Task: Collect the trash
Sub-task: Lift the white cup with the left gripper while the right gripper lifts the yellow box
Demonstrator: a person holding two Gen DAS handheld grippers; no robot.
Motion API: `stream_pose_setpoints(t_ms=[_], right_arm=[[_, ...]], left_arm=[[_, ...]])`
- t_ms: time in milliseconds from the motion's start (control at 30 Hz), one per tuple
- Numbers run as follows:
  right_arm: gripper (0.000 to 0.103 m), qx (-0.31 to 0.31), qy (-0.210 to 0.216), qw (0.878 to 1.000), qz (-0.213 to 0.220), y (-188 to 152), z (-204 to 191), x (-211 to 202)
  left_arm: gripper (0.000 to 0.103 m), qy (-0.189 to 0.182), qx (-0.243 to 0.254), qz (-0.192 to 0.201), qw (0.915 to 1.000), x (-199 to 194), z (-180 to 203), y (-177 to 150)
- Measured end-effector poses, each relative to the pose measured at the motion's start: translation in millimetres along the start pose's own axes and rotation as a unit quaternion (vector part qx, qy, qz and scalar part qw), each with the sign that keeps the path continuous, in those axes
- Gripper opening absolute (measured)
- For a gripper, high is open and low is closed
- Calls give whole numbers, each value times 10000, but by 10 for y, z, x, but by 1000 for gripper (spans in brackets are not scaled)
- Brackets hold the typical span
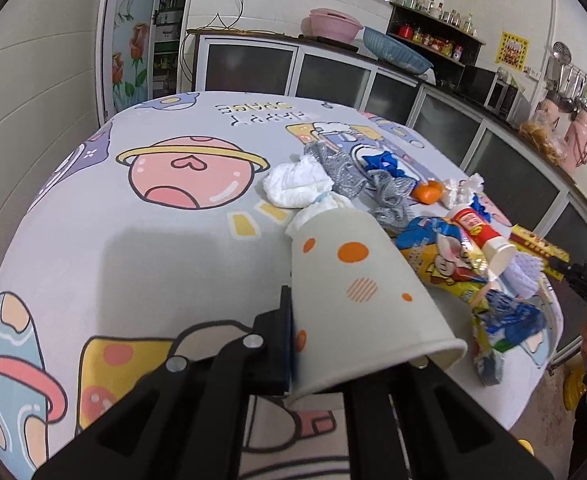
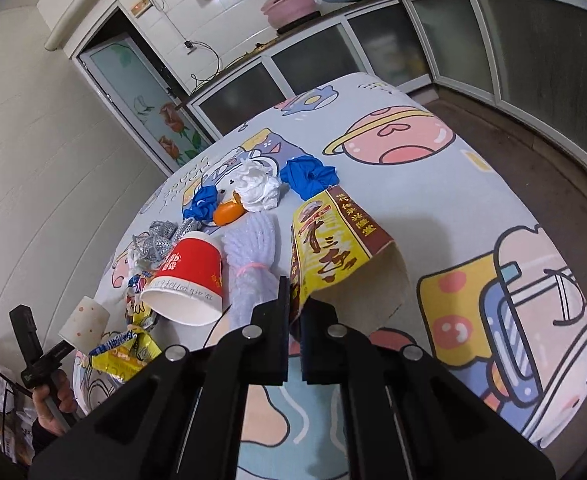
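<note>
My left gripper point(image 1: 297, 344) is shut on the wall of a white paper cup with orange dots point(image 1: 357, 288), held tilted above the table; one finger is hidden inside the cup. My right gripper point(image 2: 295, 320) is shut on the edge of an open yellow and brown paper carton point(image 2: 333, 240), lifted off the cloth. Between them lies a trash pile: a red paper cup point(image 2: 189, 276) on its side, crumpled white tissue point(image 2: 257, 188), blue cloth scraps point(image 2: 311, 178), a lavender mesh bundle point(image 2: 249, 256) and yellow snack wrappers point(image 1: 445, 256). The dotted cup point(image 2: 83, 322) shows at lower left in the right wrist view.
The round table wears a cartoon space cloth point(image 1: 153, 248). Behind it runs a counter with glass-door cabinets point(image 1: 333, 76), a pink basin point(image 1: 335, 22) and a blue basket point(image 1: 397, 50). A painted door point(image 2: 153, 120) stands at the wall. A hand point(image 2: 51, 400) grips the left handle.
</note>
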State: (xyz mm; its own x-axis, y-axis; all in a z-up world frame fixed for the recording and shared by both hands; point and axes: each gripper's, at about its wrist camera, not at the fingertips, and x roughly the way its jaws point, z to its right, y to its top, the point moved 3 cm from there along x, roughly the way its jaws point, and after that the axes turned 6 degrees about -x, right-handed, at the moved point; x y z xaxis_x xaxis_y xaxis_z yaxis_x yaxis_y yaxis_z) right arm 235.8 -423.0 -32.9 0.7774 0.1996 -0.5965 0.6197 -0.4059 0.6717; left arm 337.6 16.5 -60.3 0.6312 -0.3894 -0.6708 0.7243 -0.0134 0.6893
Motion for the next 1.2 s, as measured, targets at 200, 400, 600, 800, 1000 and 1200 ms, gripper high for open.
stream_pose_setpoints(t_ms=[200, 400, 600, 800, 1000, 1200], right_arm=[[3, 116, 82, 9998, 141, -66, 5, -203], [3, 120, 28, 9995, 300, -202, -13, -508], [3, 179, -35, 9982, 563, -430, 3, -1043], [3, 222, -368, 9964, 731, -839, 80, -1675], [3, 423, -1084, 9907, 708, -1535, 281, -2477], [3, 770, -1732, 9809, 437, -2238, 474, -3055]], left_arm=[[4, -103, 24, 184, 9998, -224, 49, -31], [4, -280, 162, 338, 9989, -460, 205, -84], [4, -628, 481, 386, 9961, -647, 528, -220], [4, -1422, 1112, 186, 9834, -684, 1277, -485], [4, -2384, 1993, -337, 9499, -577, 2250, -999], [4, -3295, 2962, -1096, 8898, -513, 3242, -1740]])
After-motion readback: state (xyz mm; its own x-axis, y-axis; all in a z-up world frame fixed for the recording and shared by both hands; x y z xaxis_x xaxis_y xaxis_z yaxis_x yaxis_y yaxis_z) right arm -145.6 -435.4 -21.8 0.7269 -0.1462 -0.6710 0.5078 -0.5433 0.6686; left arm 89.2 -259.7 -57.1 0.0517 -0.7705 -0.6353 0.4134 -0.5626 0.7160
